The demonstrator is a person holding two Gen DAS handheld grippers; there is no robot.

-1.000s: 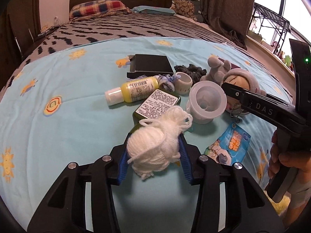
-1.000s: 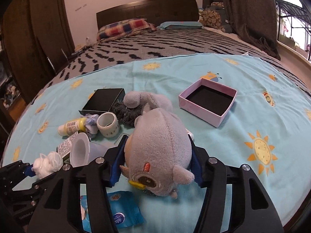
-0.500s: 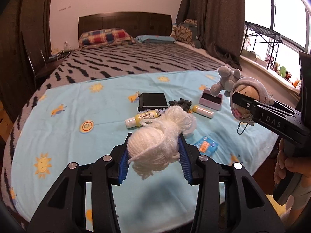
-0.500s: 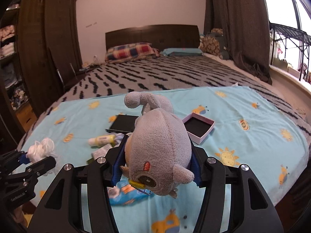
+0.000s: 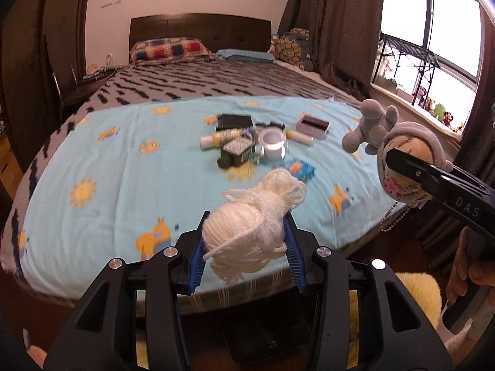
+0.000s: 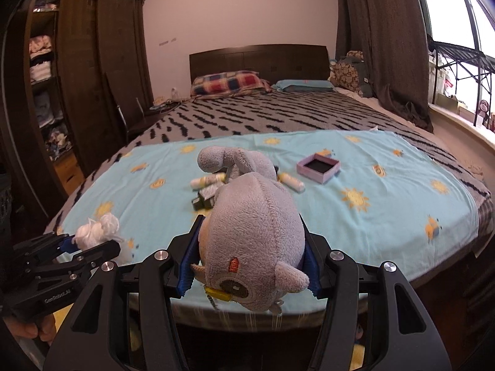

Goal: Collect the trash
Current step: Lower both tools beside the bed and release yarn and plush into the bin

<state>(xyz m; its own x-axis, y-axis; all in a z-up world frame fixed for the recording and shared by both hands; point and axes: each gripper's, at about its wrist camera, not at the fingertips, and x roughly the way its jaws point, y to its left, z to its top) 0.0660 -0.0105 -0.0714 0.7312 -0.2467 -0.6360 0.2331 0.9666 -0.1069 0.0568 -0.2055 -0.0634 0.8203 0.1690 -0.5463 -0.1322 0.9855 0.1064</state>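
My left gripper (image 5: 244, 238) is shut on a ball of white yarn (image 5: 247, 228), held in the air past the near edge of the bed. It also shows in the right wrist view (image 6: 92, 235). My right gripper (image 6: 250, 247) is shut on a grey plush doll (image 6: 250, 232), also held off the bed; the doll shows at the right of the left wrist view (image 5: 402, 154). On the light blue sheet (image 5: 123, 170) lie a yellow bottle (image 5: 219, 137), a green labelled bottle (image 5: 236, 151), a white cup (image 5: 272, 145) and a blue wrapper (image 5: 298, 168).
A pink open box (image 6: 318, 167), a black box (image 5: 233, 121) and a small white bottle (image 6: 292, 181) also lie on the sheet. The bed runs back to a dark headboard (image 6: 256, 58). A wardrobe (image 6: 46, 92) stands left, a window (image 5: 433, 46) right.
Both grippers have pulled back and up from the bed, carrying the yarn and the plush doll; the cluster of items now lies farther away.
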